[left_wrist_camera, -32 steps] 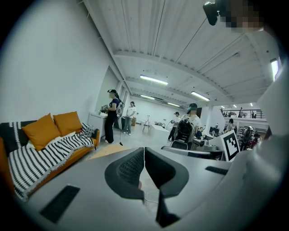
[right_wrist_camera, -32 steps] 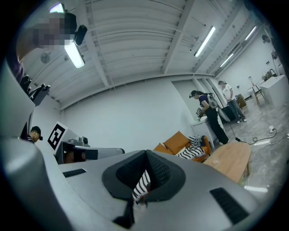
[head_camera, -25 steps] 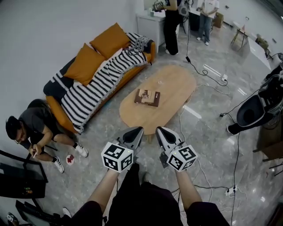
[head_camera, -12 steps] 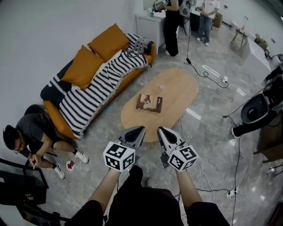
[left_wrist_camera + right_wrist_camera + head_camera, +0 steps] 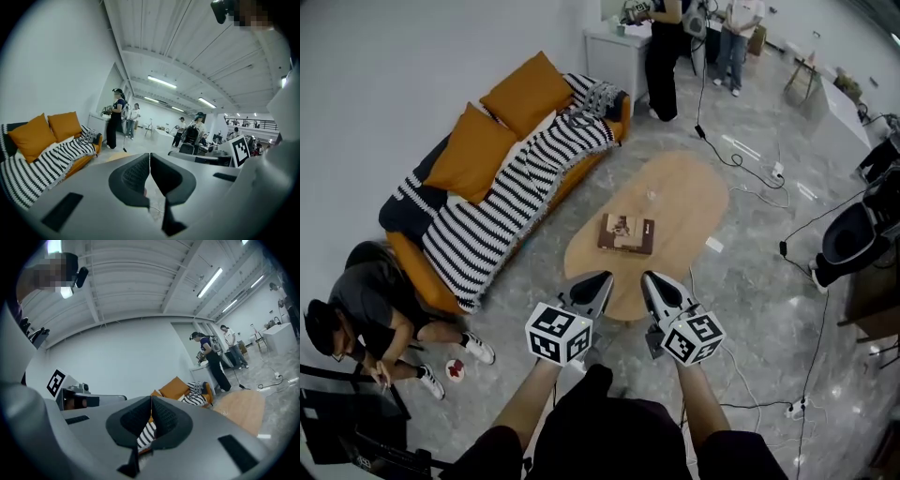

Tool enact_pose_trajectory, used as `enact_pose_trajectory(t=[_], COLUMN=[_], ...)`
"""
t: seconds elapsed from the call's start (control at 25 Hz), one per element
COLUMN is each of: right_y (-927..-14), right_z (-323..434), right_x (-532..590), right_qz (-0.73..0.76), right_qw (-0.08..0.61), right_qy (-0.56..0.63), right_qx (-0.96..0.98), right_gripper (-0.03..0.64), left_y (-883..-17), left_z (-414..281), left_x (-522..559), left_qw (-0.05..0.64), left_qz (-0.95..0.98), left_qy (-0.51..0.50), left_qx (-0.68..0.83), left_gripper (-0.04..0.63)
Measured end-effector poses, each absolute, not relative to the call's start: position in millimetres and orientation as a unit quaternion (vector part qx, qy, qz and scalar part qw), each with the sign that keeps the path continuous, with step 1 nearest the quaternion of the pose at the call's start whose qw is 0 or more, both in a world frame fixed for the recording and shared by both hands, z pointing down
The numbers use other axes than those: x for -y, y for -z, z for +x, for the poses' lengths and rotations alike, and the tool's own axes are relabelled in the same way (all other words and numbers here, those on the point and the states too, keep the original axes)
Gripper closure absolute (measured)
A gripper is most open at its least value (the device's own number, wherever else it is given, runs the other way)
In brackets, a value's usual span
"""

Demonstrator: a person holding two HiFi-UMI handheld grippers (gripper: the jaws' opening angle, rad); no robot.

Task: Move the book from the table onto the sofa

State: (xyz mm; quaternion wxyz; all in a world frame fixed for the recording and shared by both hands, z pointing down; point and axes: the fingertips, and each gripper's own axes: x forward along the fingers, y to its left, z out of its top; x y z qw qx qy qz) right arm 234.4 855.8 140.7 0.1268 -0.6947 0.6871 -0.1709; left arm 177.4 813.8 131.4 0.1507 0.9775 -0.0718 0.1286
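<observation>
A brown book (image 5: 626, 233) lies flat near the middle of the oval wooden table (image 5: 680, 192). The orange sofa (image 5: 511, 178), draped with a striped blanket and two orange cushions, stands left of the table. My left gripper (image 5: 602, 279) and right gripper (image 5: 649, 278) hover side by side over the floor at the table's near end, both shut and empty. The left gripper view shows the shut left gripper (image 5: 149, 155) with the sofa (image 5: 44, 150) at its left. In the right gripper view the shut right gripper (image 5: 151, 398) points toward the sofa (image 5: 185, 391), with the table (image 5: 241, 409) at right.
A person sits on the floor (image 5: 361, 305) by the sofa's near end. Two people (image 5: 664, 47) stand beside a white cabinet (image 5: 619, 52) beyond the table. Cables (image 5: 750, 155) run over the grey floor right of the table, and a dark chair (image 5: 853, 234) stands at the right edge.
Both grippers have moved forward together toward the table's near end; the table and book now sit closer to them. Both stay shut.
</observation>
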Motion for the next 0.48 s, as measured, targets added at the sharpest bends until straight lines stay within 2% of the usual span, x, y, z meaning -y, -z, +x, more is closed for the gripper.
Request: enact_pose_trajectory(t=[0.48], right_y=[-145.5], right_z=[246.6], right_x=[-797.8], right_qz=[-0.723], right_qw=[0.119], right_qy=[0.174], right_qx=[-0.658], right_gripper=[0.592], left_y=[-138.0], left_z=[180.5], left_x=[-741.5], left_qw=[0.165], left_qz=[0.976], left_qy=[-0.130], left_qx=[0.050], left_gripper=[0.577])
